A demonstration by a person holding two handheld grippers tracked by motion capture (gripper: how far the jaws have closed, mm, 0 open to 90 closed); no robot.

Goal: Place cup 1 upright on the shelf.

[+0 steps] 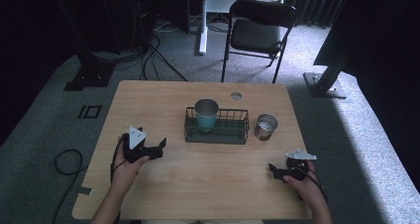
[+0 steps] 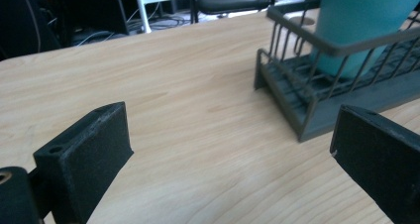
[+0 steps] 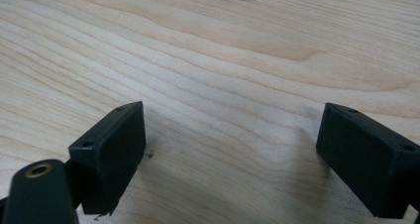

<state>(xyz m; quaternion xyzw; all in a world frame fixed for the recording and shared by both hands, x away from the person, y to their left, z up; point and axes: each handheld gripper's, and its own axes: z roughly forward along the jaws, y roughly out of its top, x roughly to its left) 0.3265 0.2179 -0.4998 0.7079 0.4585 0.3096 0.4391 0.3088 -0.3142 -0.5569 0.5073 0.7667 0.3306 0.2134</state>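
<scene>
On the wooden table [image 1: 198, 174]: one dark wire basket [image 1: 217, 133] at centre, holding an upright teal cup [image 1: 206, 114] in its left part; one metal cup [image 1: 266, 127] upright just right of the basket, apart from it. Left gripper [image 1: 157, 148], near the basket's left end, jaws spread, nothing between. Right gripper [image 1: 275, 170], near the front right edge, jaws spread, nothing between.

Left tongs [image 1: 159, 147], right tongs [image 1: 274, 170]: black blocky jaws, screw holes, grey three-cornered top plates, black trailing cables.
</scene>
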